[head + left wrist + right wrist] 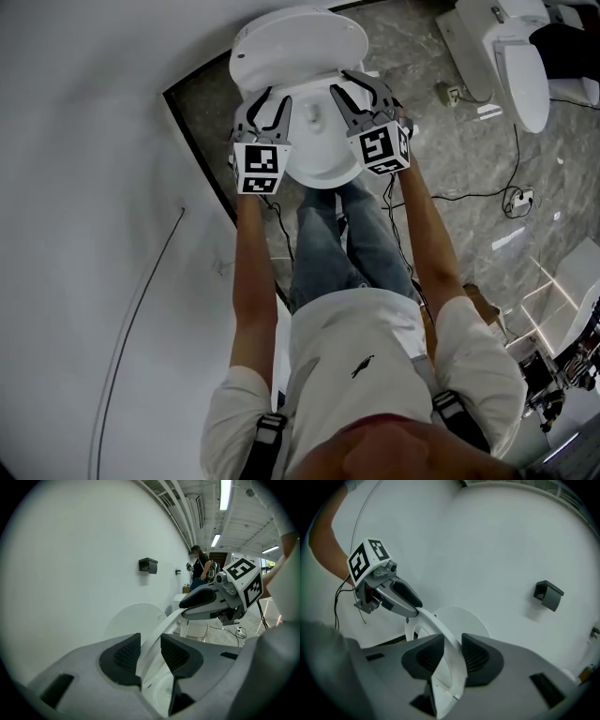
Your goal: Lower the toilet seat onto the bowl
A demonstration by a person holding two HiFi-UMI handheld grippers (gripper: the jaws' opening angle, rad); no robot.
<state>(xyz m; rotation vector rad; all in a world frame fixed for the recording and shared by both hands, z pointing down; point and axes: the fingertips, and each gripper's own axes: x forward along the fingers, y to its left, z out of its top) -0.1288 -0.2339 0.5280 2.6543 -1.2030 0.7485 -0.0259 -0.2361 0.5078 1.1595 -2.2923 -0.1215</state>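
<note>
A white toilet stands against the wall with its round lid [300, 42] raised. Its seat [309, 86] hangs tilted partway over the bowl [323, 171]. My left gripper [265, 105] is shut on the seat's left rim and my right gripper [354, 94] on its right rim. In the left gripper view the thin white seat edge [164, 623] runs between the dark ribbed pads of my left gripper [150, 656], and the lid [133, 620] shows behind. In the right gripper view the seat [440, 630] passes between the pads of my right gripper [452, 656].
The white wall [84, 187] is at the left, with a black box [148, 565] mounted on it. A second toilet [511, 56] stands at the far right on the marbled floor, and cables [487, 192] trail there. The person's legs [342, 244] stand in front of the bowl.
</note>
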